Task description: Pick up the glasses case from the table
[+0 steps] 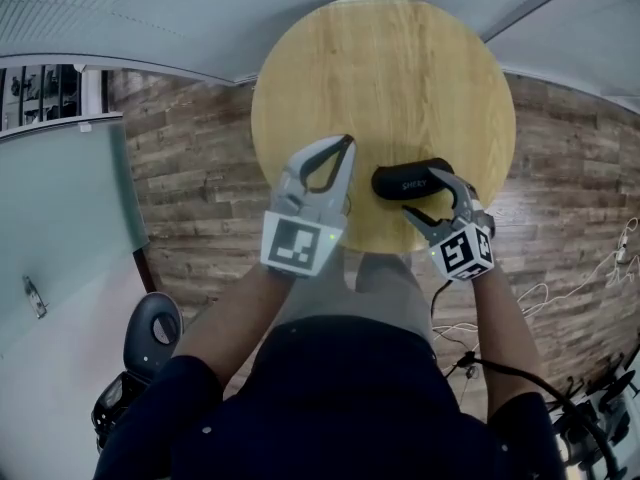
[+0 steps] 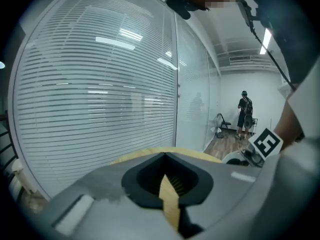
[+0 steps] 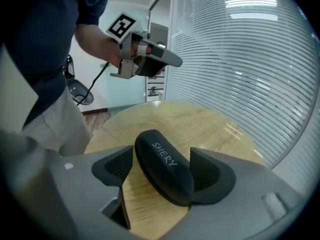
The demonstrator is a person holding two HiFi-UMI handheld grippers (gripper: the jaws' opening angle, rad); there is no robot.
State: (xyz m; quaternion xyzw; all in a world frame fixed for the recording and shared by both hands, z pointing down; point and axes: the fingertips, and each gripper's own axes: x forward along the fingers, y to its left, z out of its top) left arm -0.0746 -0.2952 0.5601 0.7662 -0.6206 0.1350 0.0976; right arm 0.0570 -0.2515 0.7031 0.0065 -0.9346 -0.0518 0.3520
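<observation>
A black glasses case [image 1: 412,182] with white lettering lies on the round wooden table [image 1: 400,68] near its front edge. My right gripper [image 1: 422,194] stands open astride the case's near end. In the right gripper view the case [image 3: 165,166] runs between the two pads; it lies close against the right pad, with bare wood showing between it and the left pad. My left gripper [image 1: 345,144] is shut and empty, left of the case over the table's front. Its tips [image 2: 165,155] meet over the table's edge [image 2: 131,158].
The table [image 3: 200,126] is bare except for the case. A glass wall with blinds [image 2: 100,94] runs close behind it. A person [image 2: 244,115] stands far off down the room. Cables [image 1: 470,363] and a black base [image 1: 152,333] lie on the plank floor.
</observation>
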